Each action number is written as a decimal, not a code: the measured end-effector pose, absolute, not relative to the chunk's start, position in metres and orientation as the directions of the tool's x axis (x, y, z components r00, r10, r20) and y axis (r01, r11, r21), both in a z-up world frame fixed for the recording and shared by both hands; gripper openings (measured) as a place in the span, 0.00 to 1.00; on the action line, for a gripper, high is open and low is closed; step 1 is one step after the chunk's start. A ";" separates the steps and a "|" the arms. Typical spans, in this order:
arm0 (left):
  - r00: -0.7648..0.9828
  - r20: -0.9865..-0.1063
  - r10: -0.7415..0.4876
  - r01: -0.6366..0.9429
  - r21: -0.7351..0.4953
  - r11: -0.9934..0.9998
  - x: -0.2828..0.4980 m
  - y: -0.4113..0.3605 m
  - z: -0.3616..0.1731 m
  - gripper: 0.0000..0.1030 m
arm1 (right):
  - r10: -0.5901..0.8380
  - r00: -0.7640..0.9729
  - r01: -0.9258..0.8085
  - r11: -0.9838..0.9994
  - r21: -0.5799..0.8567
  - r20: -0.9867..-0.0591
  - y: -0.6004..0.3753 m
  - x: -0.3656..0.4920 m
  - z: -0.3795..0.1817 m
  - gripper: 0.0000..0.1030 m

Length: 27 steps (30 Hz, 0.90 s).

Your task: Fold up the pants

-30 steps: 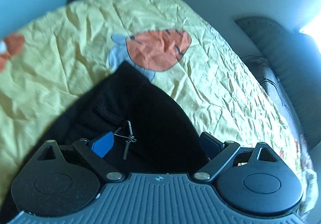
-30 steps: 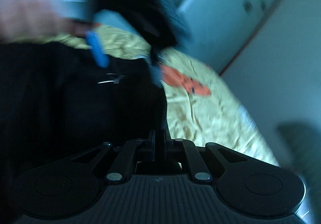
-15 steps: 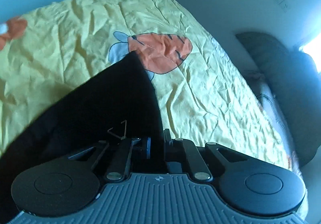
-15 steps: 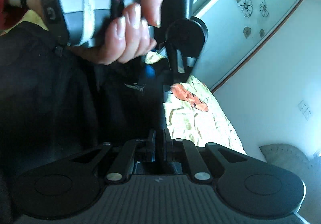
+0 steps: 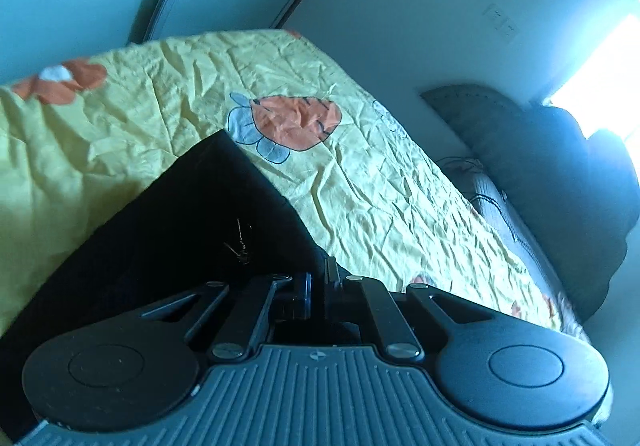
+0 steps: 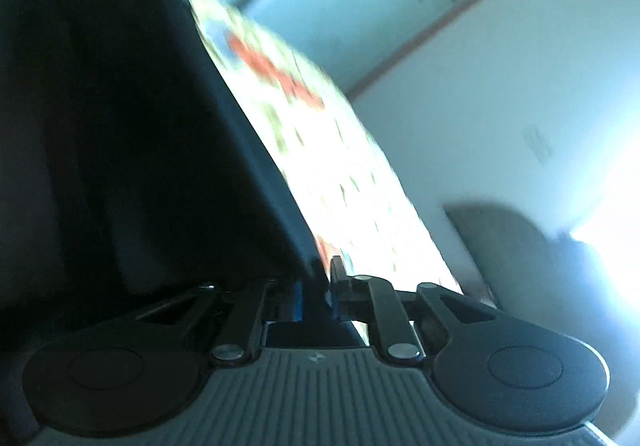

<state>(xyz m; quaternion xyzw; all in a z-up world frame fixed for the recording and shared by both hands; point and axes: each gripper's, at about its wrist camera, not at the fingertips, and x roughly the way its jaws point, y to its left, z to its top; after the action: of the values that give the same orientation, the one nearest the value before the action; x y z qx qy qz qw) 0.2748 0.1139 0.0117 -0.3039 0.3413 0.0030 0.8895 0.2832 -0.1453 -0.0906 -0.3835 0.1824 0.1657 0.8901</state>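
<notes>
So both grippers are clamped onto the black pants (image 5: 168, 230) right now. In the left wrist view the left gripper (image 5: 317, 282) has its two fingers pinched together on the fabric edge at about 6 o'clock, with the pants spreading away from it toward 9 and 10 o'clock across the bed. One corner of the pants points up toward 12 o'clock and nearly touches the orange cartoon print (image 5: 296, 122) on the yellow sheet (image 5: 400, 198), which is pretty wrinkled. There's a small metal zipper pull (image 5: 241, 246) on the dark cloth just above the gripper, at roughly 11 o'clock from the fingers.

The right wrist view is motion-blurred, but the right gripper (image 6: 318, 286) is pinched tight on an edge of the same pants (image 6: 120, 146) too; the black fabric fills the whole left half of the frame, and its edge runs from the fingers up toward 11 o'clock. The sheet (image 6: 340, 166) is blown out bright at 1 o'clock.

At 3 o'clock in the left view there's a grey padded headboard (image 5: 480, 114) against the wall, with a dark pillow-ish lump (image 5: 580, 186) next to it.
</notes>
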 end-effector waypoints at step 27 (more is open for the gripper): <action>0.737 -0.656 -0.161 -0.120 -0.361 0.925 0.142 0.138 0.005 0.06 | 0.280 0.816 -0.548 0.652 -0.524 -0.505 -0.138 0.117 -0.068 0.10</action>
<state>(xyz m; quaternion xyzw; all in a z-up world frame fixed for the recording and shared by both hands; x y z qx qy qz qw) 0.1422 0.1381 0.0053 -0.1938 0.3624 -0.0111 0.9116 0.1173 -0.1376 -0.0678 -0.3457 0.1936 0.2333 0.8880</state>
